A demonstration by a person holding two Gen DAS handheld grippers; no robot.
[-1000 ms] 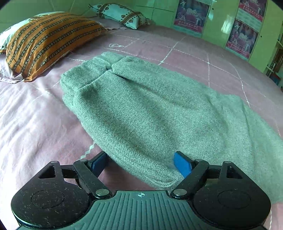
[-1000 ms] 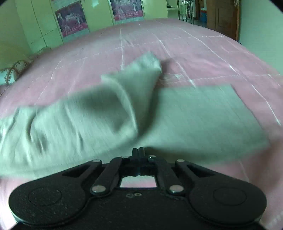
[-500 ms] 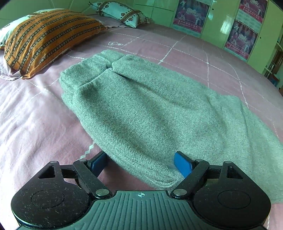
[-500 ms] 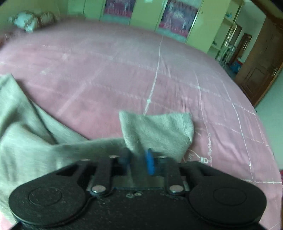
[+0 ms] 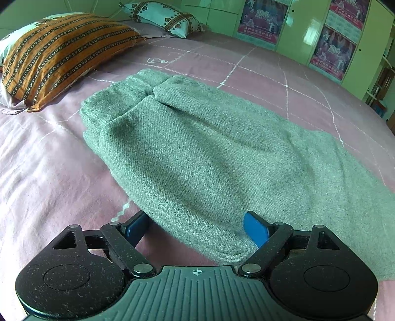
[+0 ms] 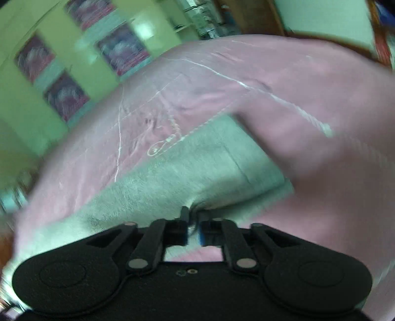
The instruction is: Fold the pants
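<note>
Pinching a pants (image 6: 197, 172) edge, right tongs (image 6: 193, 222) press together; left tongs (image 5: 197, 226) sit spread at the near hem. Carry the fold level, avoiding bunching.

**What I can count from here**

I count one pair of grey-green pants (image 5: 197, 148), one pink bedsheet (image 5: 44, 172), two pillows — a striped orange one (image 5: 56, 51) and a heart-patterned one (image 5: 163, 18) — four wardrobe posters, and two grippers (image 5: 196, 226) (image 6: 193, 219).
</note>
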